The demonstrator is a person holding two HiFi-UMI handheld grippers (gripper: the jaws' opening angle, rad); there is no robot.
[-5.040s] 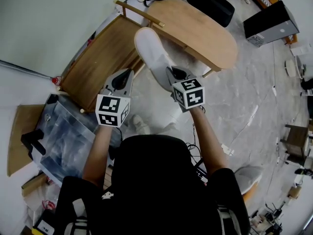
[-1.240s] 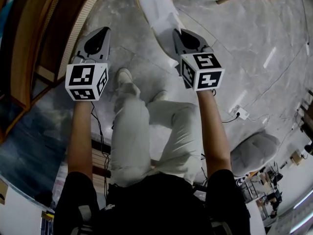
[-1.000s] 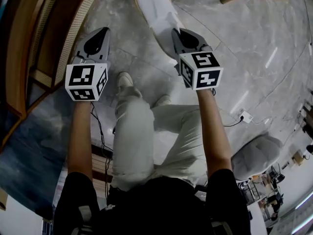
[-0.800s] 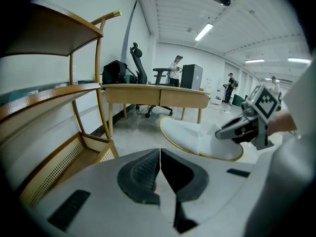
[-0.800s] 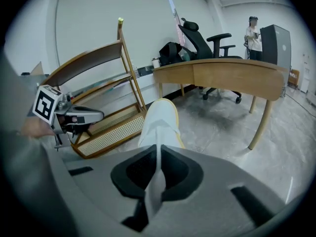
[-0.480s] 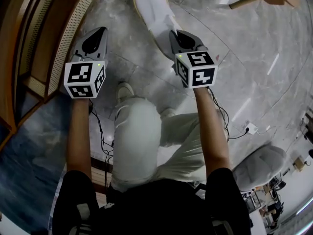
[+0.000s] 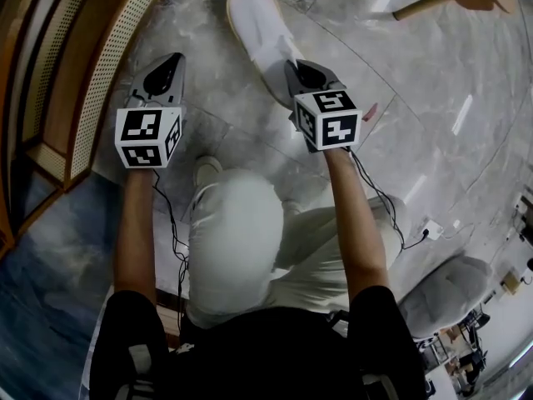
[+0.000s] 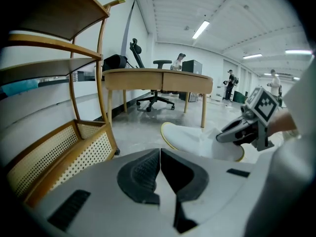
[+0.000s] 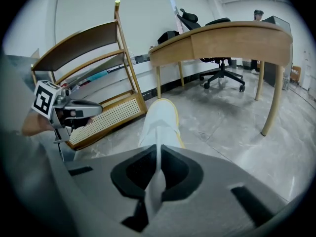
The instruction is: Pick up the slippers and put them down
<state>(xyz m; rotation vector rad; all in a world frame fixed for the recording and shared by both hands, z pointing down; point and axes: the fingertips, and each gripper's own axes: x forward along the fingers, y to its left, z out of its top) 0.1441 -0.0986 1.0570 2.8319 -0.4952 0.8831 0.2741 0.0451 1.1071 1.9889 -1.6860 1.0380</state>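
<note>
The right gripper (image 9: 158,168) is pinched tight on a thin fold at the near end of the white slipper (image 7: 261,28), whose toe points far out over the marble floor (image 7: 405,107); bare floor runs from its right edge to the desk leg (image 7: 421,5). The left gripper (image 8: 160,166), jaws closed on nothing, hangs just right of the wooden rack's (image 7: 98,67) cane edge, apart from the slipper.

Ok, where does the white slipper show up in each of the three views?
Head view: white slipper at top centre, its near end gripped by the right gripper.
Left gripper view: slipper right of centre, low in the picture.
Right gripper view: slipper at centre, running forward from between the shut fingers.
Shared landmark: the cane-panelled wooden shelf, to the slipper's left in all three.
</note>
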